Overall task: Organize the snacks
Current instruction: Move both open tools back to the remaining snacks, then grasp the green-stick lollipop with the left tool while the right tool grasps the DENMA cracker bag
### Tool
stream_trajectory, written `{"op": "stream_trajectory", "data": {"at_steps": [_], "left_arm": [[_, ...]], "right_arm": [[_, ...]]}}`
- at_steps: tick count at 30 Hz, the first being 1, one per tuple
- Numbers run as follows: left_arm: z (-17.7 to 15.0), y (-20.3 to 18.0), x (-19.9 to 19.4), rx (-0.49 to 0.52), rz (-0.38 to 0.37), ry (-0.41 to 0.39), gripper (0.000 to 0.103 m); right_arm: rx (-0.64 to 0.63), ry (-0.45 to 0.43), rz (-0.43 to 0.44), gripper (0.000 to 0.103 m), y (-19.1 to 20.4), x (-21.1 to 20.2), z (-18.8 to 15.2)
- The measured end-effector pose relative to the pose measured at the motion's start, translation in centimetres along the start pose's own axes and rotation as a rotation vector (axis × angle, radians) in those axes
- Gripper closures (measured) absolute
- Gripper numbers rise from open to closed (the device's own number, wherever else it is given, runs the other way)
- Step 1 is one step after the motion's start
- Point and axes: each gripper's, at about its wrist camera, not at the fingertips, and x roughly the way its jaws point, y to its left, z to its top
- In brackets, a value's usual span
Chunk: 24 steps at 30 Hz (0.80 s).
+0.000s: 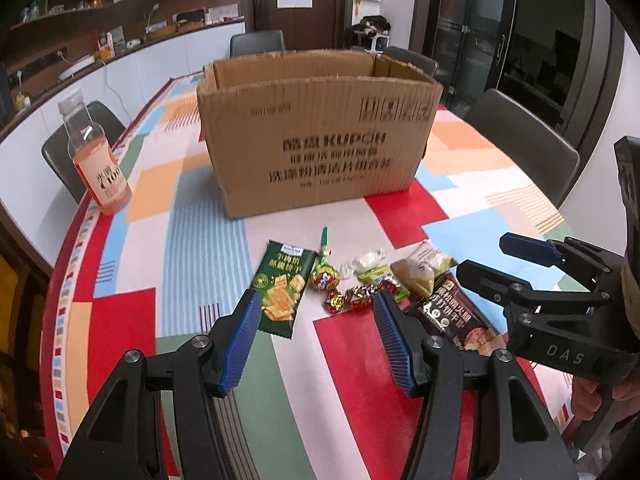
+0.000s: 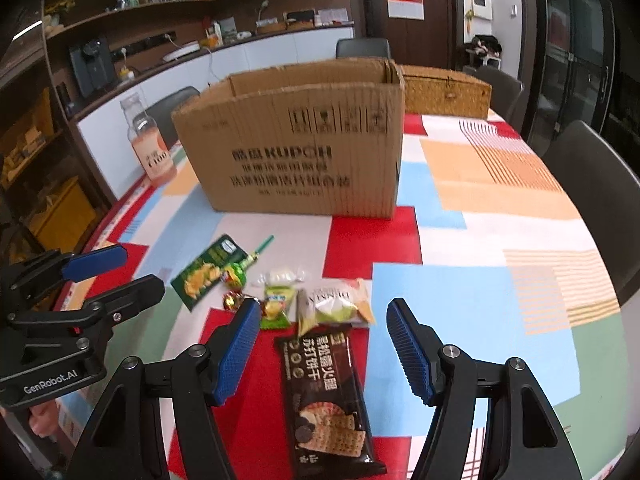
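An open cardboard box stands on the table behind a row of snacks. In the left wrist view lie a green cracker packet, a lollipop, red foil candies, a white candy, a green-white pastry packet and a dark brown cracker packet. My left gripper is open just before the green packet and candies. My right gripper is open above the dark brown packet; the pastry packet lies beyond.
A pink drink bottle stands at the table's left edge. A wicker basket sits behind the box. Dark chairs ring the table with its colourful cloth. A counter runs along the left wall.
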Motion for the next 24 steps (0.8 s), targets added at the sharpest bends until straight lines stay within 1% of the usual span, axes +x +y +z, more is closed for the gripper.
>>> {"op": "stream_trajectory", "data": {"at_steps": [6, 11, 13, 14, 20, 23, 24], "left_arm": [[0.1, 0.5, 2.1, -0.004, 0.001, 0.011, 0.045], [0.7, 0.8, 4.1, -0.010, -0.034, 0.025, 0.046], [0.9, 0.7, 4.8, -0.013, -0.048, 0.031, 0.048], [1.1, 0.7, 5.3, -0.014, -0.050, 0.039, 0.051], [1.6, 0.5, 7.5, -0.021, -0.076, 0.076, 0.057], [1.7, 0.5, 8.5, -0.036, -0.101, 0.103, 0.064], [1.7, 0.4, 8.7, -0.042, -0.107, 0.111, 0.065]], "right_arm": [[0.018, 0.034, -0.007, 0.037, -0.5, 1.8, -0.3], [0.042, 0.054, 0.007, 0.037, -0.9, 3.4, 0.0], [0.053, 0.068, 0.012, 0.037, -1.0, 4.1, 0.2], [0.059, 0.072, 0.019, 0.037, -1.1, 4.3, 0.2], [0.083, 0.109, 0.032, 0.037, -1.3, 6.1, 0.2], [0.082, 0.123, 0.031, 0.037, -1.3, 6.6, 0.2], [0.083, 0.125, 0.036, 0.037, -1.3, 6.8, 0.2]]}}
